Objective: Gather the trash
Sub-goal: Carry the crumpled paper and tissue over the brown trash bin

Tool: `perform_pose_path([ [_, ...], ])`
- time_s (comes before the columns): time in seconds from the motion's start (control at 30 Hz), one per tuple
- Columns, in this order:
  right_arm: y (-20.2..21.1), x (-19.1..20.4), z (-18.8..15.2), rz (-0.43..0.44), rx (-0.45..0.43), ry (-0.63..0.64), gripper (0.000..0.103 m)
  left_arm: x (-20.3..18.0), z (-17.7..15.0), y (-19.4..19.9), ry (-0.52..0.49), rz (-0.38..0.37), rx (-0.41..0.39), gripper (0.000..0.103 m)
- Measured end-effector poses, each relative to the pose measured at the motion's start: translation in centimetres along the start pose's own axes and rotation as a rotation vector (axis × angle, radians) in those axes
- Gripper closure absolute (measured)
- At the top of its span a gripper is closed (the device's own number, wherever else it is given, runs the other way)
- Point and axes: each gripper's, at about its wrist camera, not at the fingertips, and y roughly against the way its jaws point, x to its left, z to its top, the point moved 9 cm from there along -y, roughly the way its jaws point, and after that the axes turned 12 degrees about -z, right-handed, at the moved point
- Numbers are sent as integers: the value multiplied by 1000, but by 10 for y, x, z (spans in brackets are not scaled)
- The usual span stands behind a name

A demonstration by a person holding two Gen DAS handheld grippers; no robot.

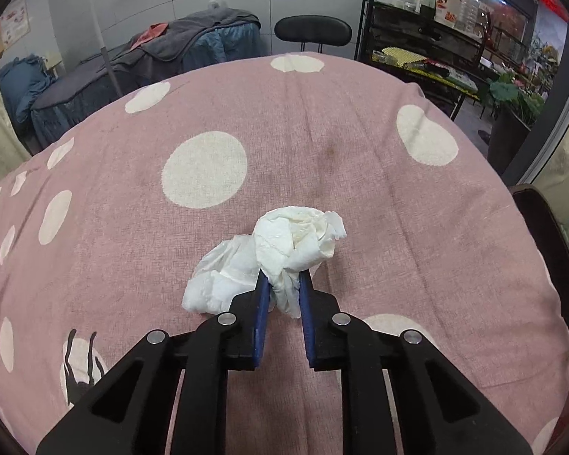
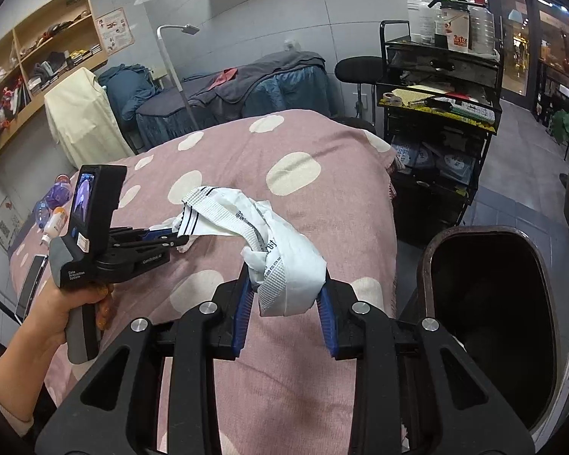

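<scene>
My left gripper (image 1: 282,282) is shut on a crumpled white tissue (image 1: 299,242) and holds it just above the pink polka-dot bed cover (image 1: 379,197). In the right wrist view the left gripper (image 2: 178,240) shows at the left, held by a hand, with a bit of tissue at its tips. My right gripper (image 2: 286,284) is shut on a crumpled white plastic wrapper (image 2: 284,261) with grey printed strips, held above the bed cover (image 2: 322,197). A dark trash bin (image 2: 493,303) stands open beside the bed, to the right of my right gripper.
A black cart (image 2: 436,113) with bottles stands past the bed's right corner. A phone (image 2: 30,284) and small bottles (image 2: 53,220) lie on the bed's left edge. A second covered bed (image 2: 227,91), a lamp pole (image 2: 174,72) and wall shelves (image 2: 38,60) are behind.
</scene>
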Motion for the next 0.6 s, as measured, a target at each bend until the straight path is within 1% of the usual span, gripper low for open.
perform_pose_path([
  [0.2, 13, -8, -10, 2, -24, -24, 71, -9, -2, 45, 40, -72, -115, 88],
  [0.37, 24, -16, -17, -3, -50, -48, 71, -28, -12, 89, 56, -145, -215, 88],
  [0.47, 27, -19, -24, 6, -54, -67, 71, -41, -18, 105, 62, -177, -250, 88],
  [0.6, 33, -26, -33, 1, -63, -83, 71, -59, -28, 117, 47, -191, -284, 88],
])
